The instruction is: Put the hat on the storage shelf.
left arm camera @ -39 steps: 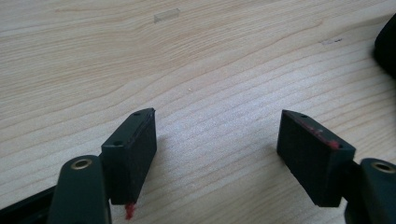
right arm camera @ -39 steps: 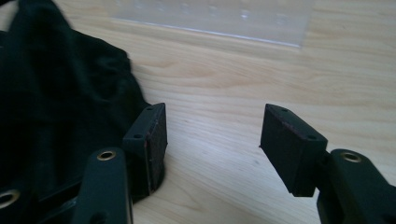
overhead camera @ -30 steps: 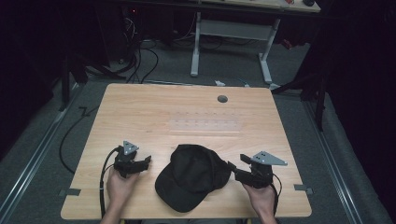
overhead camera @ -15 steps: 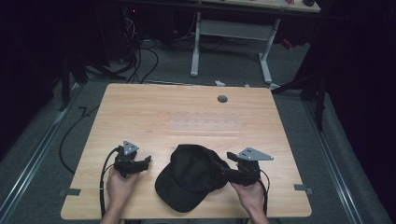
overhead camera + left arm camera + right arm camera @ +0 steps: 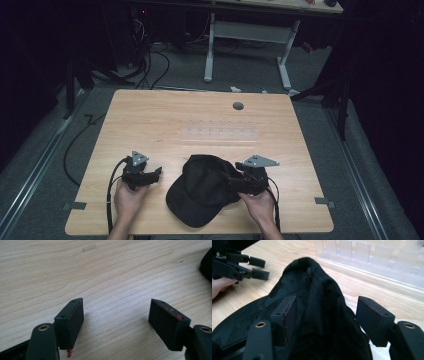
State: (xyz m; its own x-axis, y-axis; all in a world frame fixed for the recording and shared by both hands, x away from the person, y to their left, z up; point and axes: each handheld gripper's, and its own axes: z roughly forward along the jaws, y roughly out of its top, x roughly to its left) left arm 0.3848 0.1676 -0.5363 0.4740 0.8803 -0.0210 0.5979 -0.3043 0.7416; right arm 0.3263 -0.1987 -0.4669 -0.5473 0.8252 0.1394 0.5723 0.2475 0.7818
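A black cap (image 5: 202,192) lies at the front middle of the wooden table (image 5: 150,120), brim toward the person. My right gripper (image 5: 234,183) is at the cap's right side, held by a hand. In the right gripper view its jaws (image 5: 327,312) stand open and straddle a raised fold of the cap's mesh back (image 5: 317,297), without pinching it. My left gripper (image 5: 156,173) rests open on bare wood a short way left of the cap. In the left gripper view nothing lies between its fingertips (image 5: 116,312), and the cap's edge (image 5: 207,263) shows at the far right.
A clear plastic rack (image 5: 220,134) lies flat on the table just beyond the cap, also seen as the clear rack (image 5: 372,255) behind the fabric. A round grommet hole (image 5: 238,106) sits near the far edge. Cables and desk legs (image 5: 210,45) are on the floor behind.
My right gripper has moved left from beside the cap until its open jaws sit over the cap's right side. The left gripper and cap have stayed in place.
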